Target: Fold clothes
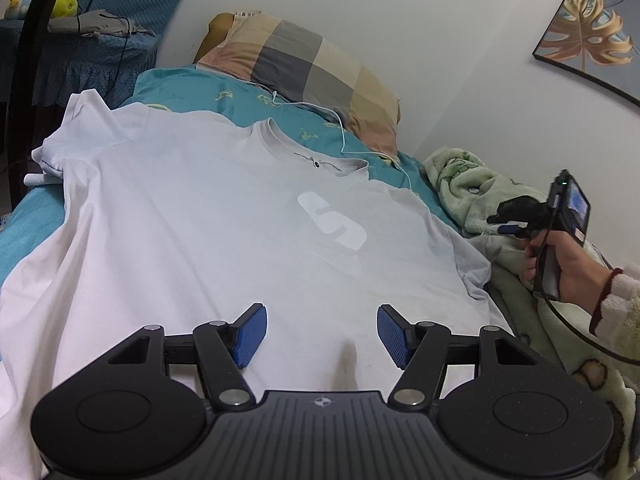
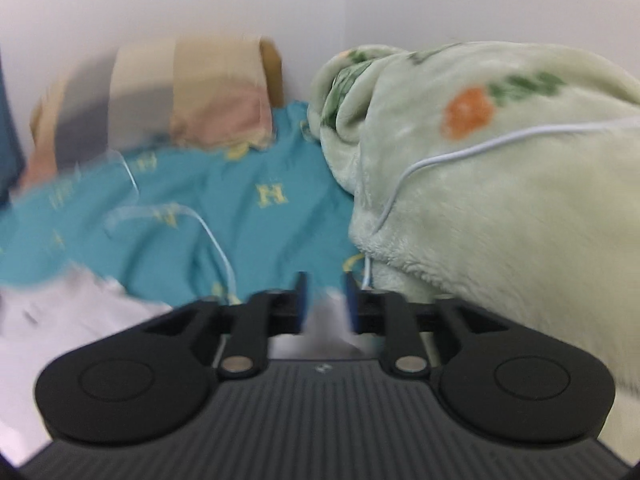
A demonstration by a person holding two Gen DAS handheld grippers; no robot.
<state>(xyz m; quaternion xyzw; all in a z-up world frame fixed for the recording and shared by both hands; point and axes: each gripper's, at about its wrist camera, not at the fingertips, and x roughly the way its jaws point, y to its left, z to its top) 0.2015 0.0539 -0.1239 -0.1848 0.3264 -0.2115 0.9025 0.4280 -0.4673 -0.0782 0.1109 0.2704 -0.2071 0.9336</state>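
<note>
Fingers (image 1: 251, 334) of left gripper (image 1: 320, 334) hover over T-shirt (image 1: 200, 216).

Checked pillow (image 1: 304, 68) (against the wall) on teal sheet (image 2: 248, 216), green fleece blanket (image 2: 500, 208) beside it.

Soft even light; right wrist view motion-blurred; fisheye-bent edges.

Black tongs (image 1: 321, 334) with blue ribbed pads (image 1: 251, 334); fluffy pale sleeve (image 1: 618, 304); red wrist cord (image 1: 603, 294)
</note>
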